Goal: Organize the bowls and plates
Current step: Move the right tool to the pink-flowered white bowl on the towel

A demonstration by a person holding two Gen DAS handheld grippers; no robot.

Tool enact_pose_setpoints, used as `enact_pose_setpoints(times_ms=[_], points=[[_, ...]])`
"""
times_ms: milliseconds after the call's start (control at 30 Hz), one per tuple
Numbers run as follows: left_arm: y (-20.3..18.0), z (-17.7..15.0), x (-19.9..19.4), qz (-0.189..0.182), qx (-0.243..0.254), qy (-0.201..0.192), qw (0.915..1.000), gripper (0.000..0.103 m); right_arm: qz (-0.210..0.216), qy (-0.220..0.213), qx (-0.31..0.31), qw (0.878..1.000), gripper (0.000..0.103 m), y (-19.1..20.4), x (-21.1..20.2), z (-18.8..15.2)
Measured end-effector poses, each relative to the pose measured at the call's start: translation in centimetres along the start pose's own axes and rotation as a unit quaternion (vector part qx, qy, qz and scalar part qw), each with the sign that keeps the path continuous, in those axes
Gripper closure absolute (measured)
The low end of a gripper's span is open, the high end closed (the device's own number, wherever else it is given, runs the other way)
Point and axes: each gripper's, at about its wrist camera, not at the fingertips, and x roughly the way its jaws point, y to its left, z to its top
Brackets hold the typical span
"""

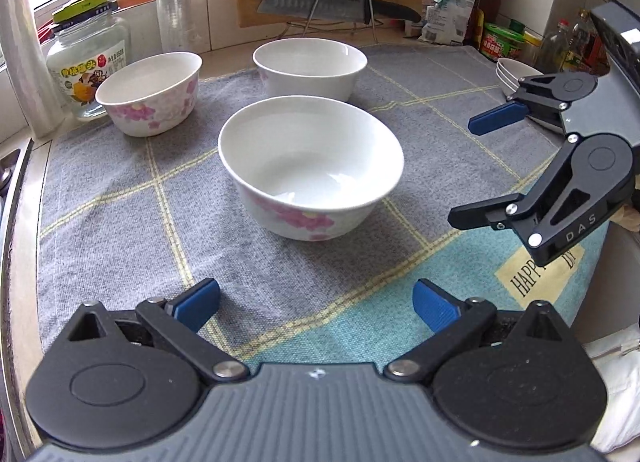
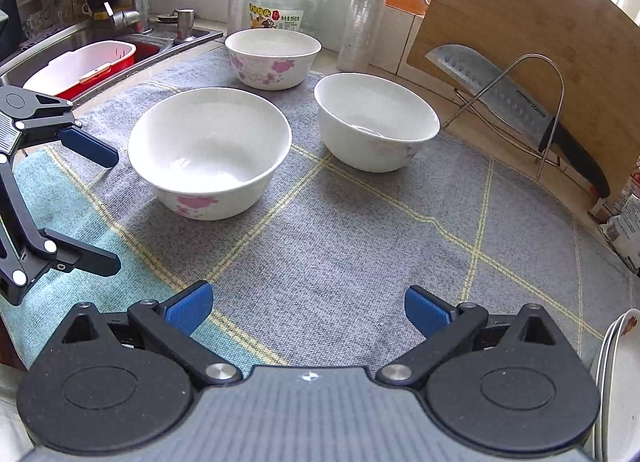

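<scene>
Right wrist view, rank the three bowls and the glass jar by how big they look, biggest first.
1. Nearest bowl, though nearness inflates it.
2. Plain white bowl.
3. Far flowered bowl, probably similar in real size.
4. Glass jar, partly hidden.

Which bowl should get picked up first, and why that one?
Probably the nearest bowl. It sits straight ahead of the open, empty left hand-held gripper, so easing forward until one finger passes over its rim looks simplest. The other two bowls stand farther back on the mat.

plates (image 2: 618, 382) cut off (right edge)
</scene>
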Motion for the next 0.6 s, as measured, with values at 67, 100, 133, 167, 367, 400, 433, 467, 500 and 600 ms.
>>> enact_pose_setpoints(times_ms=[67, 100, 133, 167, 367, 400, 433, 467, 500, 600], points=[[0.2, 0.0, 0.1, -0.005, 0.008, -0.006, 0.9999, 0.001, 0.002, -0.003, 0.005, 1.000, 0.000, 0.3, -0.2, 0.2], [0.2, 0.1, 0.2, -0.006, 0.014, -0.009, 0.9998, 0.001, 0.002, -0.003, 0.008, 1.000, 0.000, 0.3, -0.2, 0.2], [0.2, 0.0, 0.4, -0.006, 0.018, -0.010, 0.9998, 0.001, 0.002, -0.002, 0.010, 1.000, 0.000, 0.5, -0.1, 0.4], [0.2, 0.0, 0.7, -0.005, 0.022, -0.009, 0.9997, 0.001, 0.002, 0.000, 0.011, 1.000, 0.000, 0.5, 0.0, 0.4], [0.3, -0.3, 1.5, -0.003, 0.035, -0.022, 0.9991, 0.001, 0.005, 0.001, 0.020, 1.000, 0.000, 1.0, 0.2, 0.8], [0.3, -0.3, 1.5, -0.004, 0.038, -0.027, 0.9989, 0.001, 0.010, -0.001, 0.022, 1.000, 0.000, 1.0, 0.2, 1.0], [0.4, -0.4, 1.5, -0.005, 0.040, -0.031, 0.9987, 0.001, 0.014, -0.005, 0.024, 1.000, 0.000, 1.1, 0.1, 1.3], [0.4, -0.4, 1.5, -0.006, 0.039, -0.032, 0.9987, 0.001, 0.017, -0.009, 0.026, 0.999, 0.000, 1.2, 0.0, 1.6], [0.4, -0.4, 1.6, -0.005, 0.040, -0.035, 0.9986, 0.001, 0.021, -0.013, 0.027, 0.999, 0.000, 1.2, -0.1, 1.9], [0.3, -0.5, 1.5, -0.002, 0.039, -0.043, 0.9983, 0.001, 0.033, -0.023, 0.028, 0.999, 0.000, 1.4, -0.3, 2.9]])
